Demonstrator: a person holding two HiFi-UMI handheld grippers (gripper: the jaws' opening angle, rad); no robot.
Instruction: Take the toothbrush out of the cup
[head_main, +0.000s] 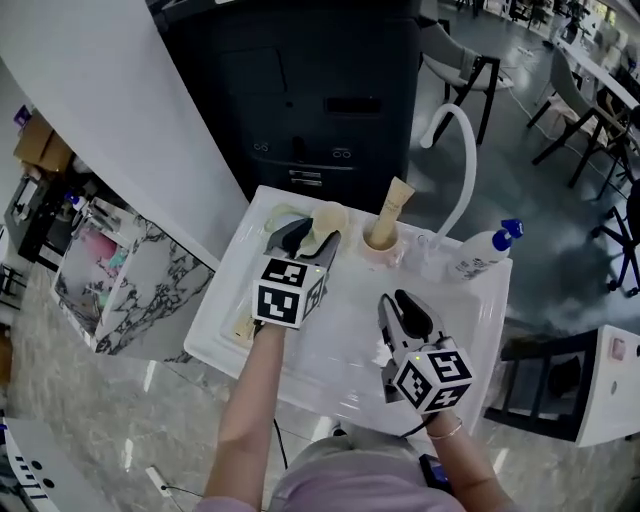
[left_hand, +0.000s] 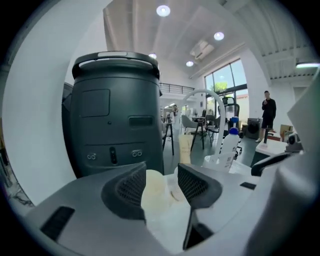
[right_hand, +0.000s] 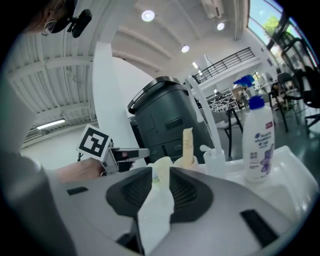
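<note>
Head view: left claw (head_main: 307, 234), right claw (head_main: 404, 303) both released; one tube (head_main: 393, 207) in one cup (head_main: 386, 253).

Cup (head_main: 382, 250), faucet (head_main: 465, 140) and bottle (head_main: 478, 256) crowd the basin's (head_main: 340, 345) back rim; its near half lies open.

surface: white sink top (head_main: 335, 345) | on it: cup (head_main: 382, 250), white bottle (head_main: 478, 257)
</note>
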